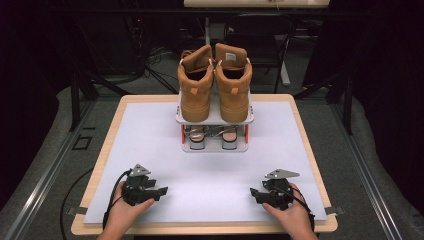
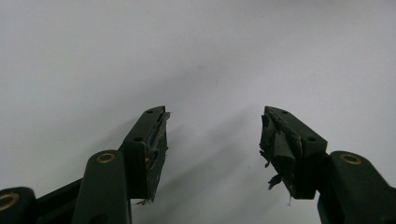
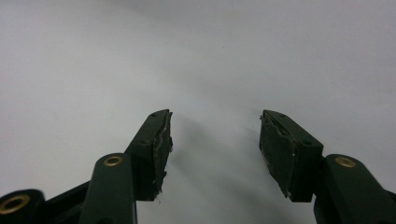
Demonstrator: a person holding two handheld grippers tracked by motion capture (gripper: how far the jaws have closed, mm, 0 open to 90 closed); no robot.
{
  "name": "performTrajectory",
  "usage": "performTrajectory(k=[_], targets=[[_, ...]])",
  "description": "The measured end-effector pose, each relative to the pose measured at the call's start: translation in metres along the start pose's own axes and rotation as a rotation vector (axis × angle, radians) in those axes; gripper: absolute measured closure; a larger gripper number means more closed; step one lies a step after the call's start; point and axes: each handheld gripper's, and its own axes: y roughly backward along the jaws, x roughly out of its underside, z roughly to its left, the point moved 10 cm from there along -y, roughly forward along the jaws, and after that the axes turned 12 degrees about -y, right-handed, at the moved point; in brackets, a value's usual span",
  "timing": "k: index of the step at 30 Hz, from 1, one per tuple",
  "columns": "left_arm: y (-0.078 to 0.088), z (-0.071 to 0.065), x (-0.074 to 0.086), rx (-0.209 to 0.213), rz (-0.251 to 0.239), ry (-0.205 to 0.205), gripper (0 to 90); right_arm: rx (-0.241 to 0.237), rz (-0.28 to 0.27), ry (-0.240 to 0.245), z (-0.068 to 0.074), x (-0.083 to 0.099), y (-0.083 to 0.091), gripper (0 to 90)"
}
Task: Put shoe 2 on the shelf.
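Tan boots (image 1: 215,82) hide the rack's (image 1: 215,120) rear — left gripper (image 1: 161,191) and right gripper (image 1: 254,192) gape empty.

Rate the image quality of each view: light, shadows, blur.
High view: the white table mat is brightly lit, the room behind is nearly black, and the tan boots on the small rack look soft. Left gripper view: jaws sharp, faint shadows on the pale surface. Right gripper view: the same, with darker upper corners.
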Motion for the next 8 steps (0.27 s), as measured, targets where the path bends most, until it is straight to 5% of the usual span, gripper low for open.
performTrajectory(k=[8], targets=[[-0.003, 0.0015, 0.0018, -0.009, -0.017, -0.015, 41.1, -0.026, -0.026, -0.007, 0.0037, -0.0024, 0.0029, 47.4]])
